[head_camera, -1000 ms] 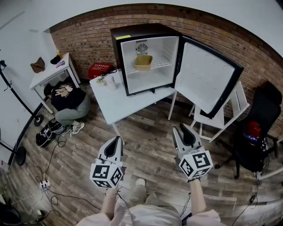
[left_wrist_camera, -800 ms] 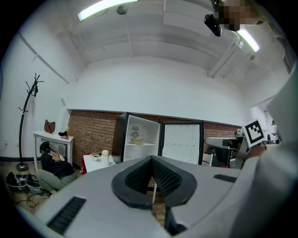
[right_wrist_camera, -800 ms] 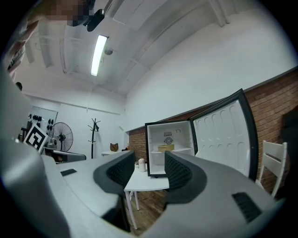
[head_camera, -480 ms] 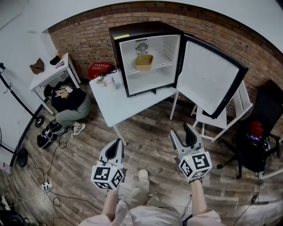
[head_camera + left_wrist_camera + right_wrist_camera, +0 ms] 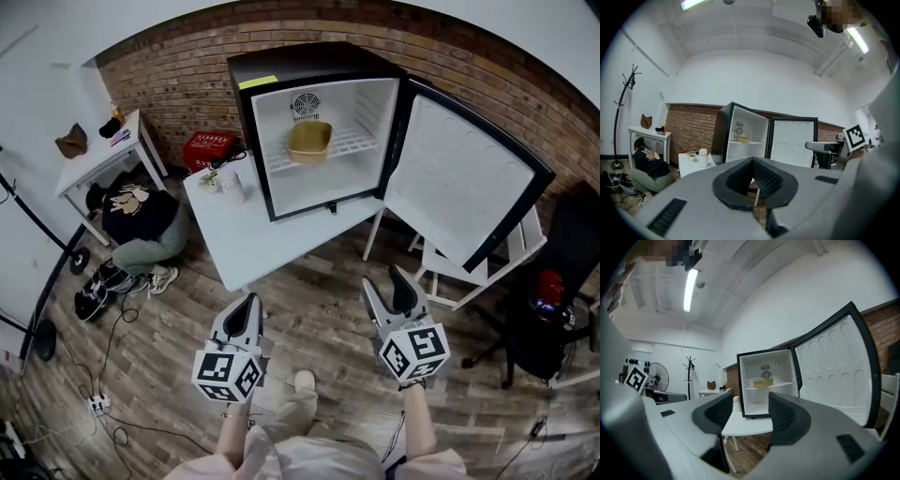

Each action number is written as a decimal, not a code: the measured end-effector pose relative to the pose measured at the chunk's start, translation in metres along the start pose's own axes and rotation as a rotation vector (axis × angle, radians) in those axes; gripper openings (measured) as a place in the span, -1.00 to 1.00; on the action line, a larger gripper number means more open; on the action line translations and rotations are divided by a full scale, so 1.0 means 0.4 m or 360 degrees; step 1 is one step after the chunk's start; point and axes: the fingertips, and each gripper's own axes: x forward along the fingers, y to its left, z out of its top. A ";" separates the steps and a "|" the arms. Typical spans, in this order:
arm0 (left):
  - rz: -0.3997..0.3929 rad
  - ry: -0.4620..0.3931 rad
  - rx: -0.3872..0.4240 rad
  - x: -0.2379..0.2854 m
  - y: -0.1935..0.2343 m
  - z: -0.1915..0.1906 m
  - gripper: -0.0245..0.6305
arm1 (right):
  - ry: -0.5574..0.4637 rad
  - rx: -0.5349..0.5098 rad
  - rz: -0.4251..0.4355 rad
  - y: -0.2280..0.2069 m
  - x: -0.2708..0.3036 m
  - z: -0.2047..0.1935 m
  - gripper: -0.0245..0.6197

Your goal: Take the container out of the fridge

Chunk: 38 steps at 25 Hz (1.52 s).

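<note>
Wide apart now on the right gripper [image 5: 389, 286]: jaws spread to the full with nothing between them, up from a half-closed stance a second ago and steady for the last half second. Clenched on the left gripper [image 5: 246, 307]: pads pressed together on nothing, same as before. Nearer the fridge [image 5: 281, 70] as well, which fills more of the head view than a second ago, with the near corner of the white table [image 5: 248, 230] now close ahead of the left gripper. No change inside: tan container [image 5: 309, 141] upright on the wire shelf [image 5: 354, 141] in the upper half of the fridge, toward the left of that shelf, untouched. Door [image 5: 469, 183] swung fully open to the right, clear of the way in. Reads as the approach, barely begun: jaws opened ahead of the grasp, reach yet to come, both grippers well apart from the container. Looks like a job for the right gripper, given the ready jaws. Calls for a lift over the table, a straight entry past the door frame and a closing on the rim or side wall of the container. Worth watching: a shallow, light-looking tub on a wire rack, likely to slide back under a push instead of a clean pinch.
</note>
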 end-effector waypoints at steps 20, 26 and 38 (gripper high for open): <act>-0.0191 0.0059 -0.0006 0.316 0.100 0.031 -0.95 | 0.0067 -0.0009 0.0006 -0.083 0.286 -0.015 -0.23; -0.0201 0.0089 -0.0022 0.356 0.107 0.012 -0.95 | 0.0093 0.0009 -0.0001 -0.106 0.310 -0.037 -0.23; -0.0108 0.0096 -0.0078 0.511 0.173 0.022 -0.95 | 0.0085 -0.0074 0.0102 -0.178 0.494 0.005 -0.23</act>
